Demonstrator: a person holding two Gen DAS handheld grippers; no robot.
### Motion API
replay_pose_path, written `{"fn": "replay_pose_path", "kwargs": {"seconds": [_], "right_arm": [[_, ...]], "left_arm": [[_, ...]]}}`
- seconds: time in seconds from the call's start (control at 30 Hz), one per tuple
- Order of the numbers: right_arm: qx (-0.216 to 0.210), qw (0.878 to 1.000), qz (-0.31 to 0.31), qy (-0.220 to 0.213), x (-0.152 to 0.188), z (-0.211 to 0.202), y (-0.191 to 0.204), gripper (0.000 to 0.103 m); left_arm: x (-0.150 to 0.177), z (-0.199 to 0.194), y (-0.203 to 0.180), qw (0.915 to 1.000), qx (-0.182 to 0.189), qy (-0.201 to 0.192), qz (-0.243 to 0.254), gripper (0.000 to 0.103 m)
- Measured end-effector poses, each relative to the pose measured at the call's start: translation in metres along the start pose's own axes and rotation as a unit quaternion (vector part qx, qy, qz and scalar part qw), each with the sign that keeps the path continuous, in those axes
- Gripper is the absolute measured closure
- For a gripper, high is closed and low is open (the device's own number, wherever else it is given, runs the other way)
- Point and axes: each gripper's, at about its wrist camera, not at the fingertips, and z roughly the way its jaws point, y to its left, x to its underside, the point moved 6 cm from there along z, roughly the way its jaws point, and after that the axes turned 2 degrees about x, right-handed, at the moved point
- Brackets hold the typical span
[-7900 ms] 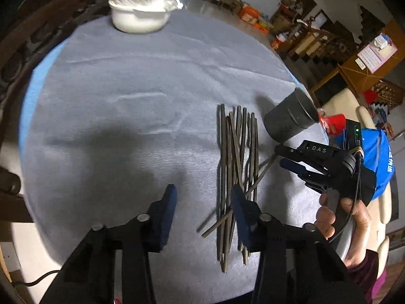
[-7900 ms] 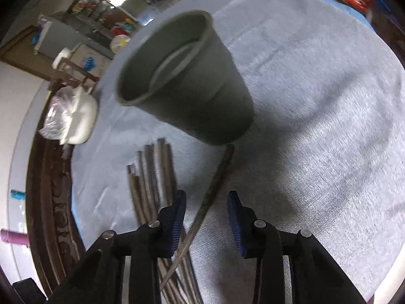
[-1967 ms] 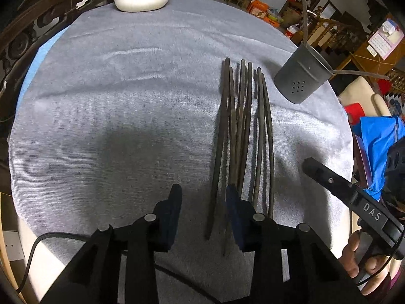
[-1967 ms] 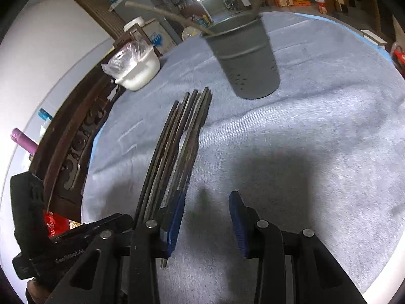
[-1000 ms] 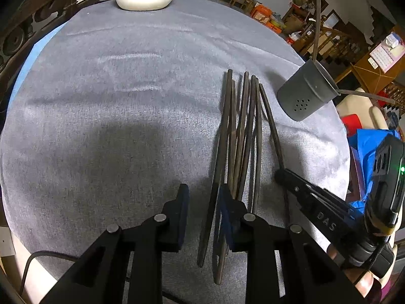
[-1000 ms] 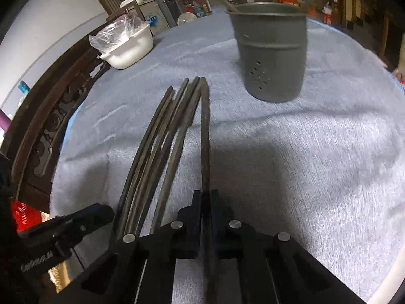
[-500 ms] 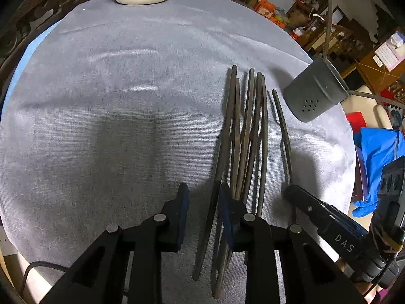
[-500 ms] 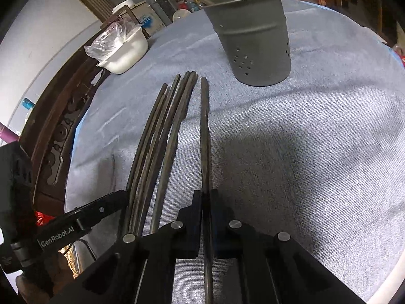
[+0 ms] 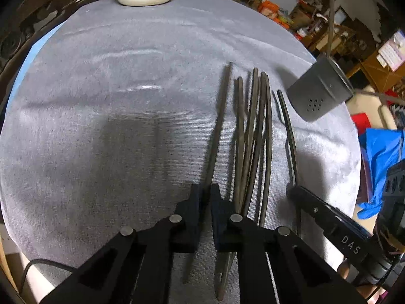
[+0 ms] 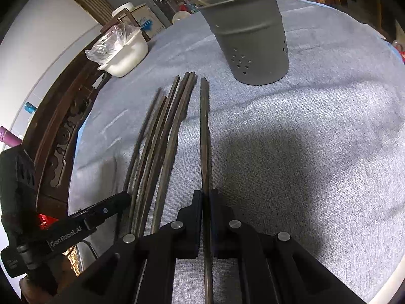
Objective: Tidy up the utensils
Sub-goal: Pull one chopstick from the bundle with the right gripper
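You're mid-pick on both sides. Your left gripper (image 9: 206, 192) has pinched down on the outermost chopstick (image 9: 220, 116) at the left edge of the bundle; the stick runs between the pads, which look clamped on it, and its far end lies a little apart from the other chopsticks (image 9: 253, 131). Your right gripper (image 10: 206, 197) is fully closed on a single chopstick (image 10: 204, 126), which sits separate from the rest of the pile on the holder side. Whether either stick is off the grey cloth (image 9: 101, 101) yet, can't tell. The perforated grey holder (image 10: 249, 38) stands upright just past the tips of the pile and already has a couple of sticks leaning out of it. My read: grasp step done, next is lift and drop. You'd need to raise each stick clear of its neighbours, swing it upright over the rim, then release. Right one has the shorter path, so I'd go with it first. Watch the leaning sticks as you come in.
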Motion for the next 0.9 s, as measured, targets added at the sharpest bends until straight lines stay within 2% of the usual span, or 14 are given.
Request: {"fn": "replay_pose_path", "kwargs": {"seconds": [0.17, 0.47, 0.57, 0.6, 0.7, 0.77, 0.83, 0.9], "right_arm": [[-0.004, 1.0, 0.012, 0.005, 0.001, -0.001, -0.002, 0.096], [-0.005, 0.999, 0.022, 0.028, 0.016, -0.007, -0.002, 0.096], [0.001, 0.999, 0.006, 0.037, 0.018, -0.007, 0.001, 0.095], [-0.004, 0.999, 0.007, 0.042, 0.017, -0.007, 0.002, 0.092], [-0.012, 0.998, 0.009, 0.056, 0.013, -0.004, 0.002, 0.092], [-0.004, 0.999, 0.006, 0.053, 0.008, -0.003, -0.001, 0.091], [-0.001, 0.999, 0.002, 0.05, 0.001, -0.003, -0.001, 0.091], [0.001, 0.999, -0.001, 0.044, -0.007, -0.004, -0.001, 0.091]], "left_arm": [[0.008, -0.005, 0.007, 0.9998, 0.008, 0.002, -0.016, 0.097], [0.036, -0.021, 0.015, 0.9991, 0.033, 0.02, -0.015, 0.097], [0.037, -0.023, 0.018, 0.9987, 0.04, 0.028, -0.017, 0.097], [0.035, -0.024, 0.018, 0.9986, 0.041, 0.029, -0.018, 0.097], [0.029, -0.028, 0.022, 0.9985, 0.044, 0.026, -0.019, 0.096], [0.021, -0.029, 0.023, 0.9989, 0.039, 0.021, -0.016, 0.093], [0.014, -0.029, 0.025, 0.9988, 0.04, 0.022, -0.016, 0.082], [0.006, -0.029, 0.026, 0.9987, 0.042, 0.022, -0.021, 0.08]]}}
